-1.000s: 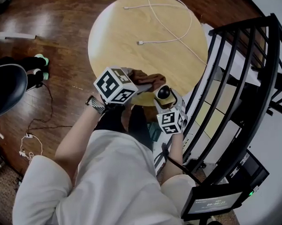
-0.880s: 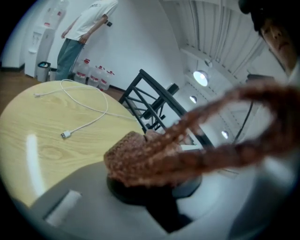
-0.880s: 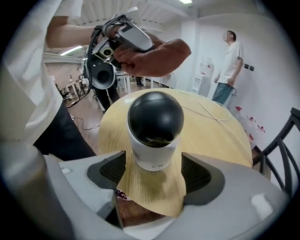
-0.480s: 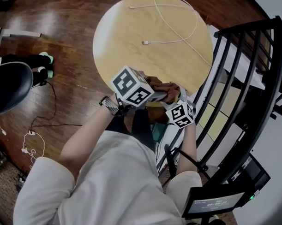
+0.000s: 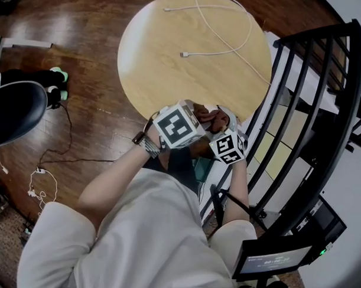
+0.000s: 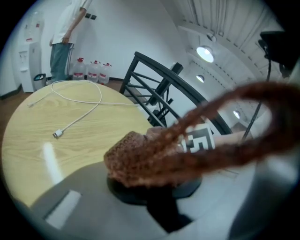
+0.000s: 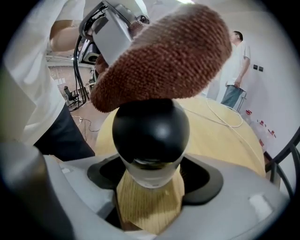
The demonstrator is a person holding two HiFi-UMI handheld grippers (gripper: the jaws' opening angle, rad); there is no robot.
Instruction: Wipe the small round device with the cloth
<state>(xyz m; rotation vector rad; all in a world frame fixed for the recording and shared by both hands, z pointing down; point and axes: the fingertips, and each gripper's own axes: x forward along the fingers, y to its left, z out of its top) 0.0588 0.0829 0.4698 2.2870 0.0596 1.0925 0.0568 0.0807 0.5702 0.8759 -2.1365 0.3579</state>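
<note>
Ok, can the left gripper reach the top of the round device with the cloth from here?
Probably yes: the cloth in the left gripper sits right on the black dome of the round device, which the right gripper holds up, with nothing between them.

My right hand-held gripper [image 7: 150, 197] grips the device [image 7: 151, 126] at the near edge of the table [image 5: 160, 70]. The cloth [image 7: 164, 56], pinched in my left hand-held gripper [image 6: 154, 183], lies on top of the device — the cable [image 5: 184, 54] lies well behind, on the table's far half.
</note>
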